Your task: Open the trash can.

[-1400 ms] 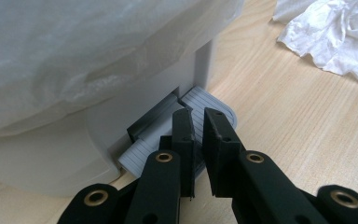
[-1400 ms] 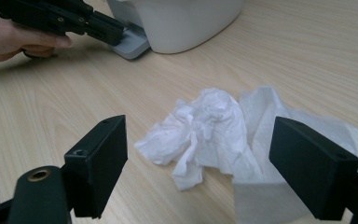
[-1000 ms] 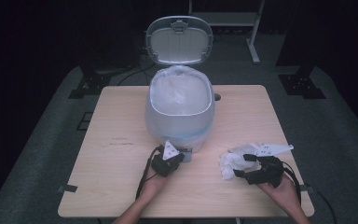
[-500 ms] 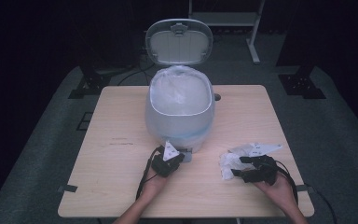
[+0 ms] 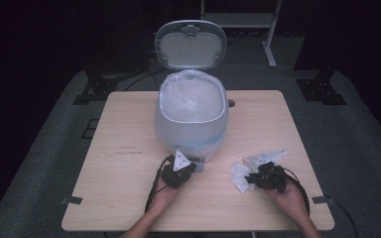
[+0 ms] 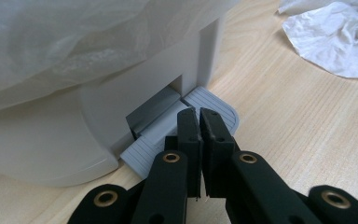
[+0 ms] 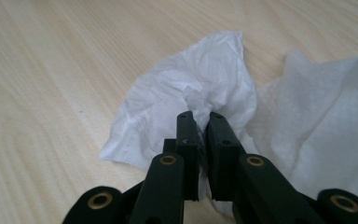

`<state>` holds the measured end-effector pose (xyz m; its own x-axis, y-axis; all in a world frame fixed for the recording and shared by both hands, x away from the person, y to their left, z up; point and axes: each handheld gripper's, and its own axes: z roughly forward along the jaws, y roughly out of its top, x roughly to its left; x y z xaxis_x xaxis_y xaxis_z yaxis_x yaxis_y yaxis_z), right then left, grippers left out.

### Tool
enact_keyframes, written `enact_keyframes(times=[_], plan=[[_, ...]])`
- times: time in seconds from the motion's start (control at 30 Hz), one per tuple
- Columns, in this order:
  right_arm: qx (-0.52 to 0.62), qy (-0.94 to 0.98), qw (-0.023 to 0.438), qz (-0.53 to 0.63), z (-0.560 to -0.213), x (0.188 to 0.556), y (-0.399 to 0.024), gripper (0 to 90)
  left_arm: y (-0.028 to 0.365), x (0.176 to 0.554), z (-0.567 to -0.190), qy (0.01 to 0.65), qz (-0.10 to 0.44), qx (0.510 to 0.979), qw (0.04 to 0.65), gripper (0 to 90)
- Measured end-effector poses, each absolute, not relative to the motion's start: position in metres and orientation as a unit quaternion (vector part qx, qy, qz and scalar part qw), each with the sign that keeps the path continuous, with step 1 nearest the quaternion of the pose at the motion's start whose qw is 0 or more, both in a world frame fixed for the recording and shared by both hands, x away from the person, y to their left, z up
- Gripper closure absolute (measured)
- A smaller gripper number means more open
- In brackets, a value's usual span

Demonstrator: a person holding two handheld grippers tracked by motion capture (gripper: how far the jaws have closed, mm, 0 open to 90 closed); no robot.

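Jaws of your right gripper (image 7: 200,116) have just been closing and are now pinching crumpled white tissue (image 7: 186,112) lying on the table (image 5: 129,198) right of the bin (image 5: 191,124); your left gripper (image 6: 199,114), jaws together and empty, is pressing its grey pedal (image 6: 214,105).

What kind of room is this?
Probably a lab or test room, not a home: a lone table stands in a dark room, with a bin, tissue and cables on the floor.

bins (image 5: 191,124): 1 | tissues (image 5: 239,176): 2 | tables (image 5: 129,198): 1
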<state>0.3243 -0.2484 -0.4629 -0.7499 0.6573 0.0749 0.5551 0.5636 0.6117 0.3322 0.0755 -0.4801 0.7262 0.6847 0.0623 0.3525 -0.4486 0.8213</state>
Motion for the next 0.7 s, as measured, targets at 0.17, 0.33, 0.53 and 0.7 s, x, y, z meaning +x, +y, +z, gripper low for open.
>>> enact_keyframes(times=[0.17,0.33,0.53,0.7], plan=[[0.338,0.876,0.074,0.335,-0.448,0.319,-0.249,84.9,0.076,0.332,-0.48,0.314,0.195,0.828,0.422,87.6],[0.329,0.872,0.076,0.354,-0.43,0.315,-0.25,84.8,0.076,0.333,-0.48,0.315,0.193,0.827,0.424,87.6],[0.324,0.863,0.071,0.38,-0.407,0.312,-0.252,84.9,0.076,0.332,-0.48,0.314,0.195,0.828,0.421,87.6],[0.323,0.856,0.066,0.397,-0.389,0.312,-0.257,85.0,0.076,0.332,-0.48,0.313,0.195,0.829,0.421,87.5]])
